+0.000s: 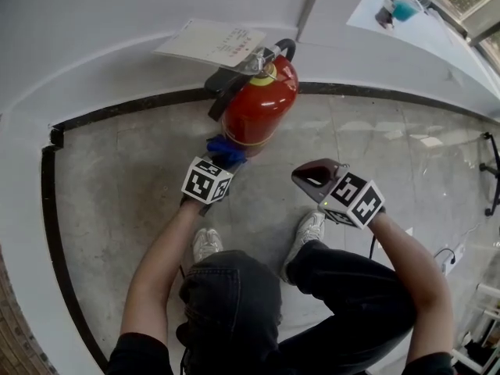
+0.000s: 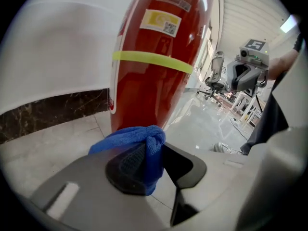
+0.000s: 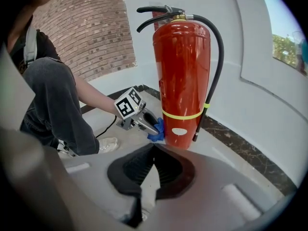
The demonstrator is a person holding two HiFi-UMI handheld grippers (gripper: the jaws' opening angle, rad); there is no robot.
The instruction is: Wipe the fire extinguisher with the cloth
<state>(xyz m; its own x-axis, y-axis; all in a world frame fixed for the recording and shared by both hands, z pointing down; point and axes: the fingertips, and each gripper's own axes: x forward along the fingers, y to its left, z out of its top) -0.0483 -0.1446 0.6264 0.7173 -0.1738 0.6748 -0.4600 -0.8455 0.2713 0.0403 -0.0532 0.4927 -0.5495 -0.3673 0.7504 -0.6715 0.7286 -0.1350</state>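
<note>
Grey floor tiles [image 1: 117, 178] meet a white wall [image 1: 94, 37]. The red fire extinguisher [image 3: 182, 81] stands upright just beside that wall, long axis vertical, handle [image 3: 156, 13] and hose [image 3: 219, 57] on top. The left gripper [image 2: 153, 150] has its fingers [image 2: 185, 165] clamped on the blue cloth [image 2: 139, 138], which touches the cylinder low on its near-left side. The wipe probably goes best with the wad flat on the curve, stroking lengthwise without tipping the cylinder. The right gripper [image 3: 154, 147] hangs near, fingers clenched on nothing.

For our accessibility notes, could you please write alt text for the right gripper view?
A red fire extinguisher stands upright by a wall; the left gripper holds a blue cloth against its lower side. In front, the right gripper is shut and empty.
</note>
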